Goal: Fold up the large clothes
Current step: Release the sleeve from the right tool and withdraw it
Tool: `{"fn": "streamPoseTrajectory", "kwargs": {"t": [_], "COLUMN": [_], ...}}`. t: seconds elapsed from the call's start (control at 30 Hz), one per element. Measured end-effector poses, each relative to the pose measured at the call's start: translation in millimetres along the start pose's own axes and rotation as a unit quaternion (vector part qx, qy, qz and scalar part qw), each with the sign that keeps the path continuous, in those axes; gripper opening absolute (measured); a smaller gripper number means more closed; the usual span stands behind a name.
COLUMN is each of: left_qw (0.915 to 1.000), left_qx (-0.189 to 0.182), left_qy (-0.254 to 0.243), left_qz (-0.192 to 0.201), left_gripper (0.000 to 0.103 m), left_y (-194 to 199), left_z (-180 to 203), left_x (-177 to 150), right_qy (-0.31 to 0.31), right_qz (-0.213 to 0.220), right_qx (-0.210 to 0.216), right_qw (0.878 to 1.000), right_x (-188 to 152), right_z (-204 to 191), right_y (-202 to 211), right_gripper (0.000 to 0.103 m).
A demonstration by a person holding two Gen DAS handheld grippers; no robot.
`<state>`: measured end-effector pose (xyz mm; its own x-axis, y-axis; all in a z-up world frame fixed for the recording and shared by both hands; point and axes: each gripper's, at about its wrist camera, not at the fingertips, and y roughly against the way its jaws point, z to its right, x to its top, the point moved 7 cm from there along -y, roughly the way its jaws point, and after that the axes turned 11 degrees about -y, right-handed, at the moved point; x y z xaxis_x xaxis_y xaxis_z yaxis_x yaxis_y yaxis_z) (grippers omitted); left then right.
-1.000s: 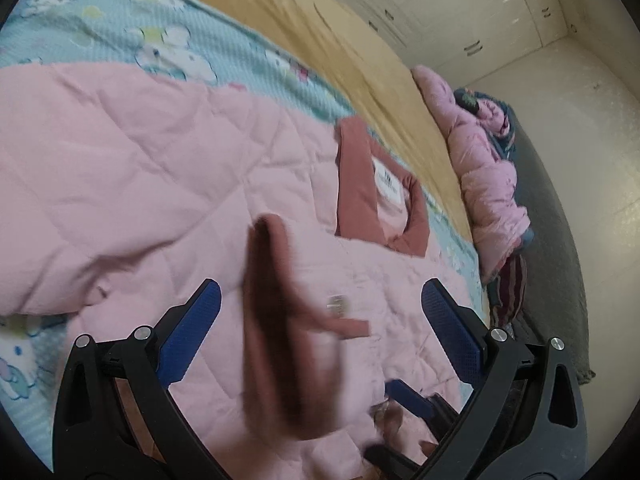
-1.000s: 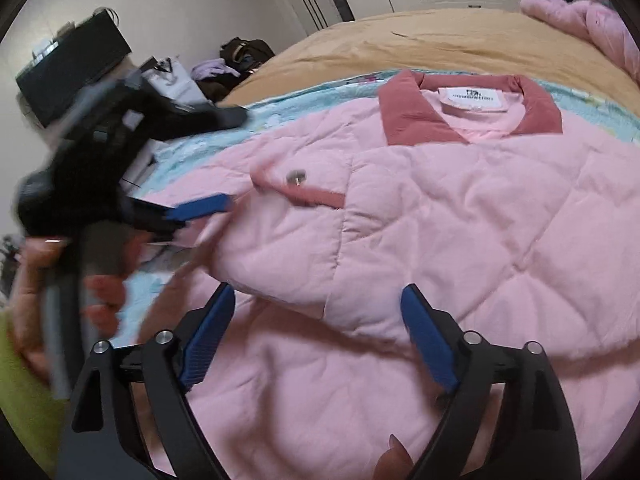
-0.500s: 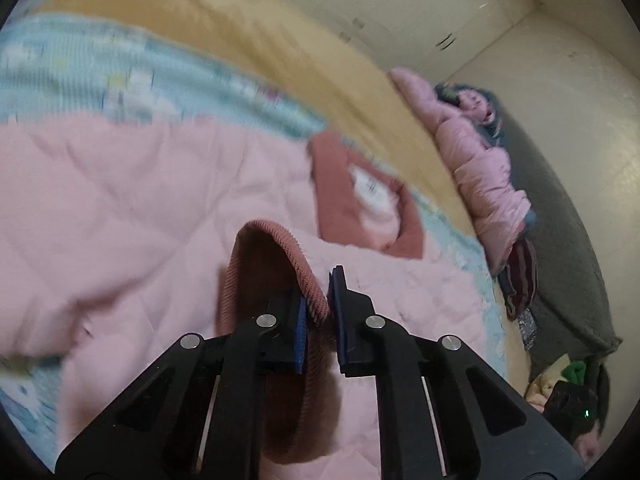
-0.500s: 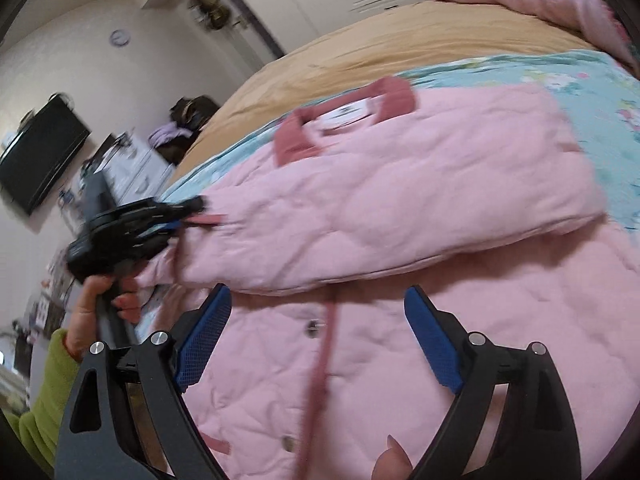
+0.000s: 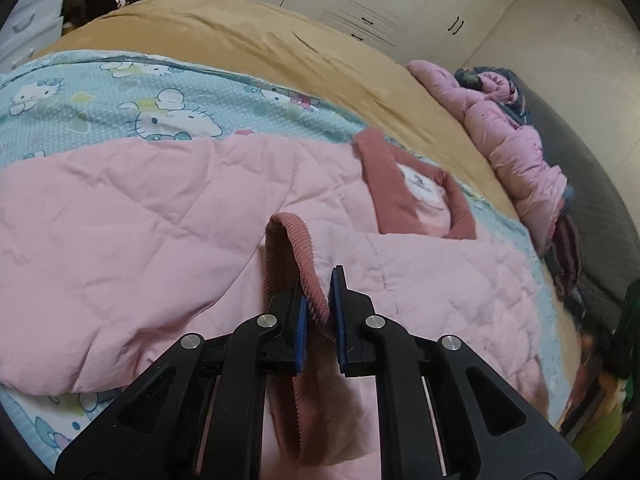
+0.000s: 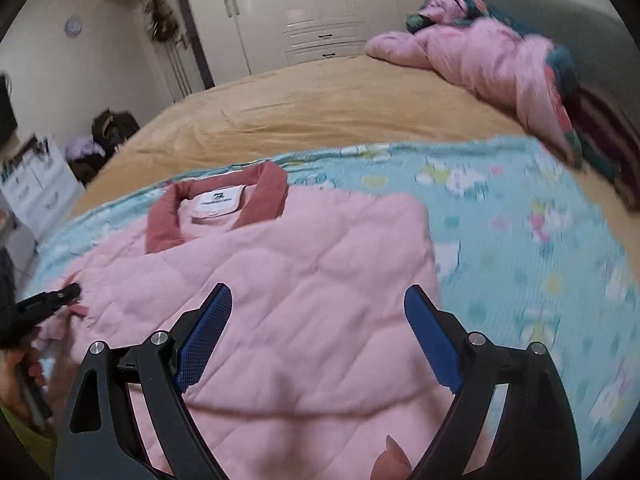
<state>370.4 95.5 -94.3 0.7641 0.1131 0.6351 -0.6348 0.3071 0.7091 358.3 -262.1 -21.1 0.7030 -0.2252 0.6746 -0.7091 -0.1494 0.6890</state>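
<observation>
A pink quilted jacket (image 5: 140, 220) (image 6: 304, 276) with a dark pink collar (image 5: 384, 184) (image 6: 164, 220) lies spread on the bed. My left gripper (image 5: 318, 286) is shut on the jacket's ribbed dark pink cuff (image 5: 296, 252), which loops up from between its blue pads. The same left gripper (image 6: 72, 292) shows at the left edge of the right wrist view, held by a hand, pinching the cuff. My right gripper (image 6: 320, 316) hovers open over the jacket's folded right side, nothing between its fingers.
A light blue cartoon-print blanket (image 6: 520, 240) (image 5: 100, 104) lies under the jacket on a tan bedspread (image 6: 320, 100). More pink puffy clothing (image 6: 480, 52) (image 5: 512, 136) is piled by the grey headboard (image 6: 580, 40). White wardrobes (image 6: 320, 8) stand behind the bed.
My left gripper went from open to shut on the dark pink cuff. My right gripper swung to the right, from over the jacket's middle toward its right side.
</observation>
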Motion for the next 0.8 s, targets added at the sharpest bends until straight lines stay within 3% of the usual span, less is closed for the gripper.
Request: {"fn": "streamPoseTrajectory", "kwargs": {"t": [0.1, 0.33, 0.6, 0.67, 0.7, 0.8], "left_qw": [0.9999, 0.9999, 0.9997, 0.9999, 1.0, 0.9987], "left_qx": [0.008, 0.0, -0.013, -0.006, 0.004, 0.023], "left_qy": [-0.008, 0.002, 0.009, 0.008, 0.0, -0.031], "left_qz": [-0.001, -0.016, -0.02, -0.013, -0.002, 0.033], "left_gripper": [0.005, 0.005, 0.007, 0.013, 0.021, 0.038], "left_y": [-1.9, -12.0, -23.5, -15.8, -6.0, 23.4], "left_z": [0.1, -2.0, -2.5, -1.5, 0.8, 15.9], "left_x": [-1.6, -7.5, -12.0, -9.4, -4.6, 12.0], "right_qy": [-0.03, -0.051, -0.049, -0.041, -0.04, -0.03], "right_qz": [-0.026, -0.119, -0.122, -0.121, -0.114, -0.07], "right_qx": [0.027, -0.058, -0.079, -0.094, -0.096, -0.032], "right_qw": [0.999, 0.99, 0.988, 0.987, 0.988, 0.997], "right_x": [10.3, -13.6, -27.8, -24.7, -21.7, -21.4], "right_z": [8.2, 44.1, 53.7, 47.5, 42.4, 9.4], "right_y": [-30.4, -97.8, -114.2, -104.0, -97.9, -56.4], "right_gripper": [0.086, 0.087, 0.089, 0.089, 0.089, 0.089]}}
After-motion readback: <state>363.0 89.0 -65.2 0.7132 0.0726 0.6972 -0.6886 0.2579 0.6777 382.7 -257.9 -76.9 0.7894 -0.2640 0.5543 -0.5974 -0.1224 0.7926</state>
